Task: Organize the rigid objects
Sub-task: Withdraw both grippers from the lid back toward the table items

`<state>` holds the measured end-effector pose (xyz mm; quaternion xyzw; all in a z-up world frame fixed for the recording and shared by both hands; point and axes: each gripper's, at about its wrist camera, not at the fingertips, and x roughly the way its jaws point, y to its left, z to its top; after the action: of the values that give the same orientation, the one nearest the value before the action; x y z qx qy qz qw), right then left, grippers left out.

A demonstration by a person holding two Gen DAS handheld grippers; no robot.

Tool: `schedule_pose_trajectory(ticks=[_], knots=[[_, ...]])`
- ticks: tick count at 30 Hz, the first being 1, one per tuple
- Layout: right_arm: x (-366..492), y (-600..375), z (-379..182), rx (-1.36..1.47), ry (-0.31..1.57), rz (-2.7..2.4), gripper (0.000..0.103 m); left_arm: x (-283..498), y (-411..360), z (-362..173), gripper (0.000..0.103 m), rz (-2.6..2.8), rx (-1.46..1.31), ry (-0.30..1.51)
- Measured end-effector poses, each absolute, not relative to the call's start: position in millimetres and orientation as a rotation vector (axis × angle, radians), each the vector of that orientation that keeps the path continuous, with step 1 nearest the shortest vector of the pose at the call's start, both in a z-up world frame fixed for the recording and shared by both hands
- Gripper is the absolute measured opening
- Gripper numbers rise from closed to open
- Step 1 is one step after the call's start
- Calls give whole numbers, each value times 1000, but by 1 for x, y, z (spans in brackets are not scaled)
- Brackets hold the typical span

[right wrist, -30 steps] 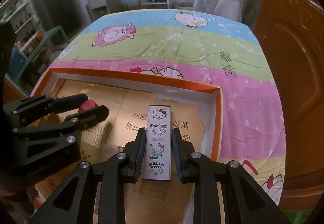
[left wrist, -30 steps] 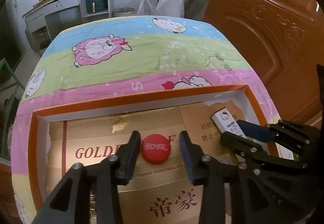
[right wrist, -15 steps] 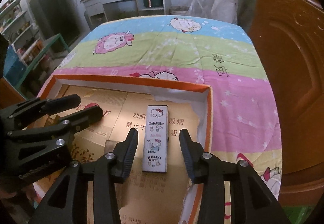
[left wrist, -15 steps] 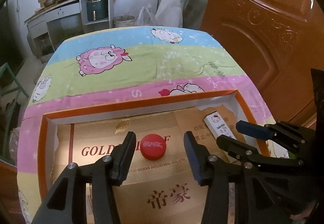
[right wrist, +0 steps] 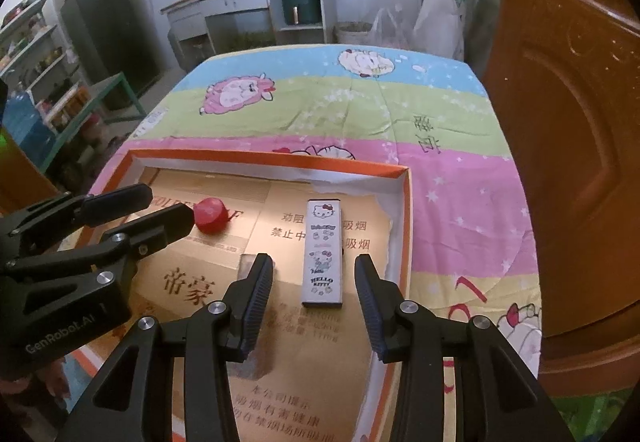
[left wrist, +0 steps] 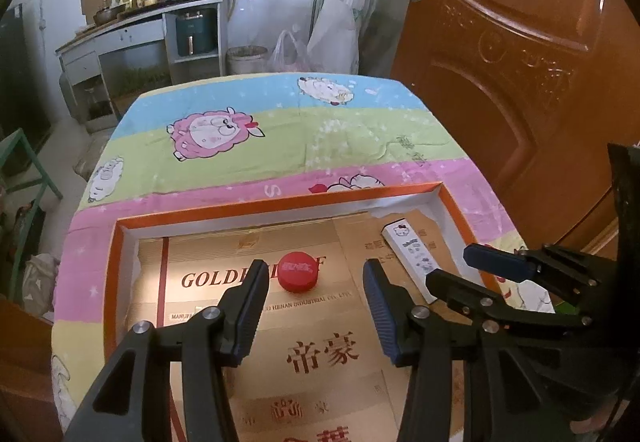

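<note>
Item: my left tongs point(left wrist: 316, 312), spread wide and empty, raised over the box floor with nothing between them.

Item: my right tongs point(right wrist: 314, 306), likewise spread wide and empty. Its housing cannot be read; the left unit, seen from the right wrist, is stamped "GenRobot.AI".

Item: red bottle cap point(left wrist: 299, 272), lying flat just beyond the left fingertips, clear of both pads; white script on top, too small to read. I judge it set down there as its sorted place.

Item: slim white case point(right wrist: 324, 252), printed "HELLO KITTY" with the cat's face, lying flat and lengthwise beyond the right tongs, near the box's right wall. It lies well apart from the cap, which reads as one spot per object.

Item: shallow orange-rimmed box point(left wrist: 276, 204), holding both objects. Its floor is flattened carton printed "GOLD…", "HENAN INDUSTRIAL CO., LTD", "帝蒙", and "吸烟" warning lines.

Item: bench point(right wrist: 360, 122), under a striped sheep-print cloth, carrying the box at its near end.

Item: brown panelled door point(left wrist: 520, 62), far right, beyond the bench.
</note>
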<state>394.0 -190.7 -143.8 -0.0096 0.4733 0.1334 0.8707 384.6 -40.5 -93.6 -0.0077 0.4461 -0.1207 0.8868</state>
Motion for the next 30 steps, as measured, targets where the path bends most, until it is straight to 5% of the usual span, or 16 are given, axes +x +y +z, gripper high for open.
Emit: schedule_pose_trajectory(ticks=[30], knots=[[306, -175, -97, -36, 925, 275, 44, 297, -14, -50, 49, -212, -59, 844]])
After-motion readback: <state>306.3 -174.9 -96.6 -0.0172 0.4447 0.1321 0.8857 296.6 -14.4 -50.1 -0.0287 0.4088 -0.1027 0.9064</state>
